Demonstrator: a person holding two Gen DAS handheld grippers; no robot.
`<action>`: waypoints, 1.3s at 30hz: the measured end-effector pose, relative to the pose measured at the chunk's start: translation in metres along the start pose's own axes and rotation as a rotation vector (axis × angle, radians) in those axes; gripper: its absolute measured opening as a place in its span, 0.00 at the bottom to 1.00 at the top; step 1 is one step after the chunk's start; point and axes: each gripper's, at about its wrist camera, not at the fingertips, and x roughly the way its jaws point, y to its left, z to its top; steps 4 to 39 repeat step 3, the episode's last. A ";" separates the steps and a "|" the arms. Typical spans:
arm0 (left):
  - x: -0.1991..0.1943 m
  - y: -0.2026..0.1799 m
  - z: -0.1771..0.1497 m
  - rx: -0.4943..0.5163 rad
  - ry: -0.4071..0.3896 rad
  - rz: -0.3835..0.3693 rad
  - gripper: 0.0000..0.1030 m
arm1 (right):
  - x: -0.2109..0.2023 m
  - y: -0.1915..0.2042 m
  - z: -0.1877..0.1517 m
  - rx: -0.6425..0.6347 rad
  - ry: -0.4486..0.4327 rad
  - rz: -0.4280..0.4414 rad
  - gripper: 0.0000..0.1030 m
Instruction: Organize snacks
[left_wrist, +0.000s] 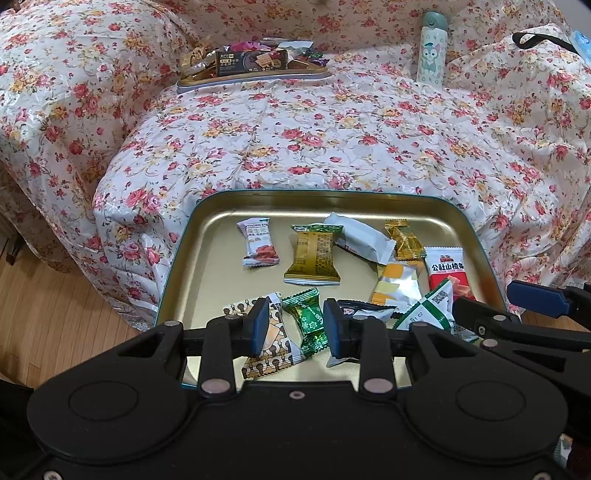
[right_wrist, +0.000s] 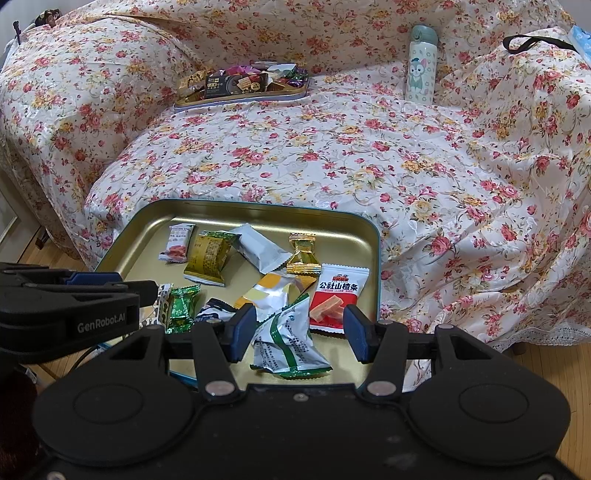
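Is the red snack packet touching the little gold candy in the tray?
Apart. The right wrist view shows bare tray between the red snack packet and the gold candy.

Wrapped snacks (left_wrist: 312, 254) in gold tin tray (left_wrist: 207, 236)

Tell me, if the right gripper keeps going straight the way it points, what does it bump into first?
Probably the crinkled white-and-green snack packet, which lies between the right gripper's open fingers in the gold tray. Depth is hard to judge, so it might reach the tray floor beside it.

Black left gripper (left_wrist: 295, 326), blue-padded jaws, silver rivets
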 end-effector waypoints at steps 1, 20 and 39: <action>0.000 0.000 0.000 -0.001 0.000 0.000 0.39 | 0.000 0.000 0.000 0.000 0.000 0.000 0.52; 0.000 0.000 0.000 0.001 -0.002 -0.001 0.39 | 0.000 0.000 0.000 -0.001 -0.001 0.000 0.52; 0.000 0.000 0.000 0.001 -0.002 -0.001 0.39 | 0.000 0.000 0.000 -0.001 -0.001 0.000 0.52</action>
